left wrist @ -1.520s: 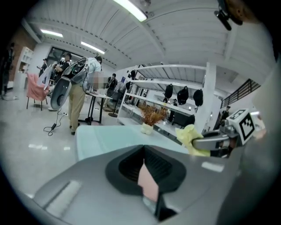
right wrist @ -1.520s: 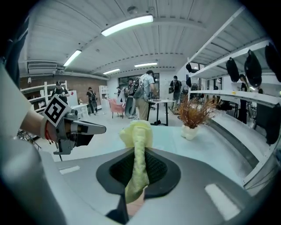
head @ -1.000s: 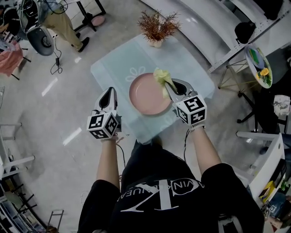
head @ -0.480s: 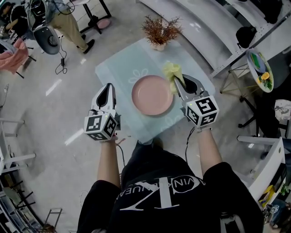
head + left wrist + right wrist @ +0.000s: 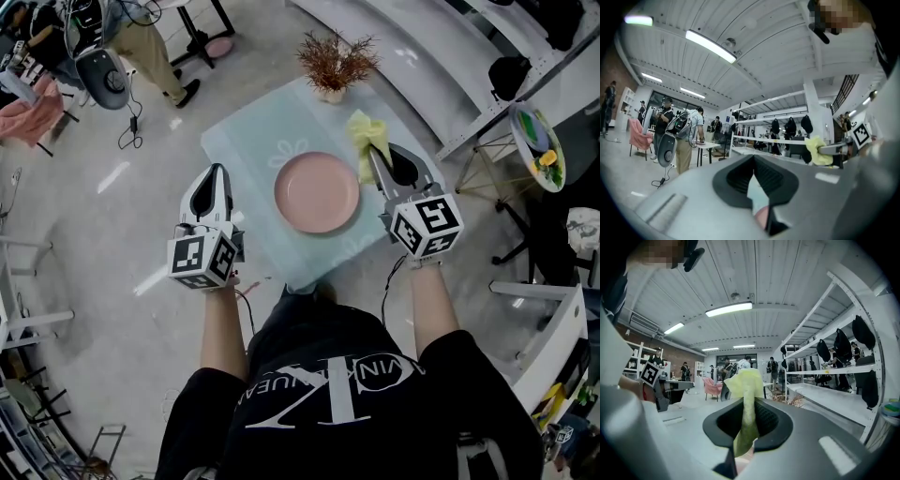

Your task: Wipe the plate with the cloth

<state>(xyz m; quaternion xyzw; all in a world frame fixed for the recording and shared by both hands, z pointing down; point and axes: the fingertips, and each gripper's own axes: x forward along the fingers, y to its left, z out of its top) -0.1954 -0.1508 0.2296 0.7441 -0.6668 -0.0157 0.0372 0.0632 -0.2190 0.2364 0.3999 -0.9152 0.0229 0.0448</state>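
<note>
The left hand-held gripper [image 5: 215, 174] hangs at the near-left edge of the bench [image 5: 246, 141], well clear of the plate. Its jaws are together with nothing between them; only a sliver of bench and pink rim shows past them in its own view. That leaves the plate [image 5: 317, 192], lying flat in the middle of the bench, with nothing to steady it. The top looks smooth, so a firm sideways stroke could likely slide the plate toward an edge rather than clean it.

The right hand-held gripper [image 5: 377, 155] is clamped on the yellow cloth [image 5: 367, 131], which is off the plate, held over the far-right side of the bench just beyond the plate's right rim. In the right gripper view the cloth is pinched in a narrow fold, with a loose tuft standing out past the tips. Two risks follow. The fold could pull free under drag. If the tuft flops aside on the way down, the hard jaw tips may meet the plate instead of fabric and scrape or tip its rim.

The dried plant [image 5: 336, 64] stands at the far corner, near the cloth. A wide swing there could knock it over.
</note>
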